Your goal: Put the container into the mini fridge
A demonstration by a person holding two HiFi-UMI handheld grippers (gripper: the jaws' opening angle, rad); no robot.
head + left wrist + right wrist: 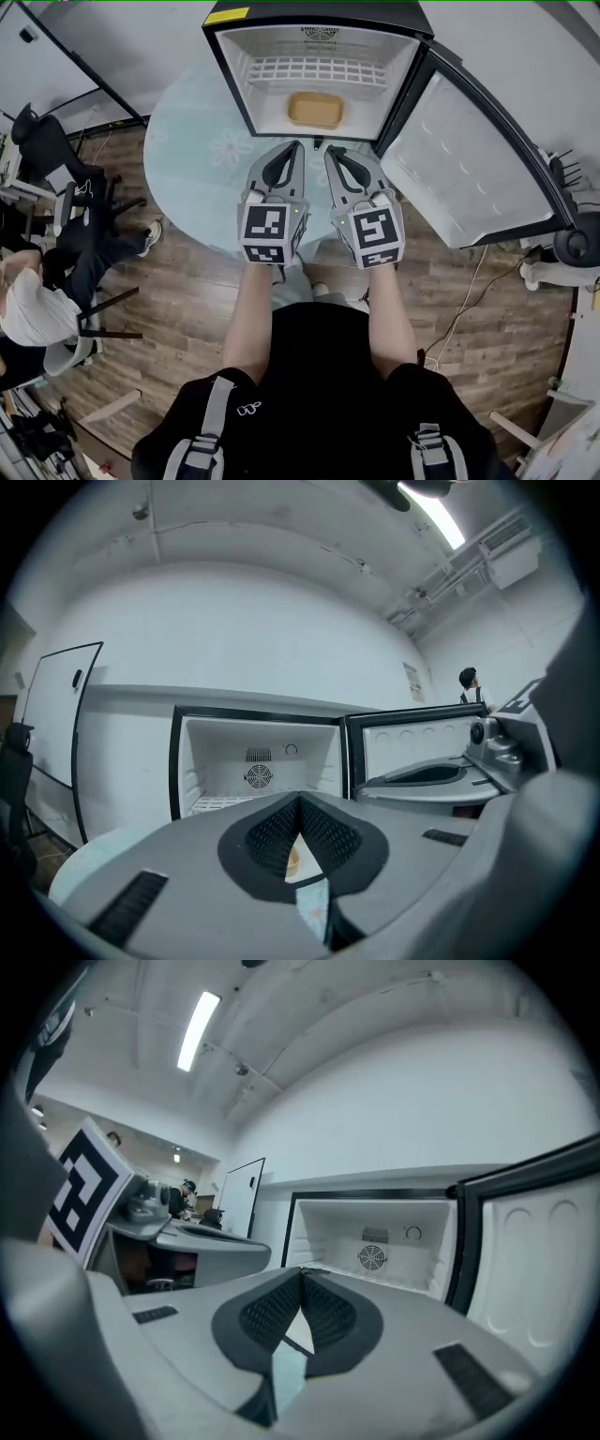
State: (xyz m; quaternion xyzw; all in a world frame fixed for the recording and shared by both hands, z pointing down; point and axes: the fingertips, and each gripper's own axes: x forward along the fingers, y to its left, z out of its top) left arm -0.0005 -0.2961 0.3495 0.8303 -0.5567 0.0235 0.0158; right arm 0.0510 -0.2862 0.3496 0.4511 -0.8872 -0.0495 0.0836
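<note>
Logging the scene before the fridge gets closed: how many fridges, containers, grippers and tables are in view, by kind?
mini fridge, door open: 1
container, tan, inside the fridge: 1
grippers, both with fingers together and empty: 2 (left gripper, right gripper)
round table: 1
Total: 5

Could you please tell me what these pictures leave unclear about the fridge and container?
- Container: head view, too small to show lid or contents.
- Container, gripper views: nearly all hidden behind left gripper and right gripper, both shut.
- Mini fridge door's outer face: turned away in every view.
</note>
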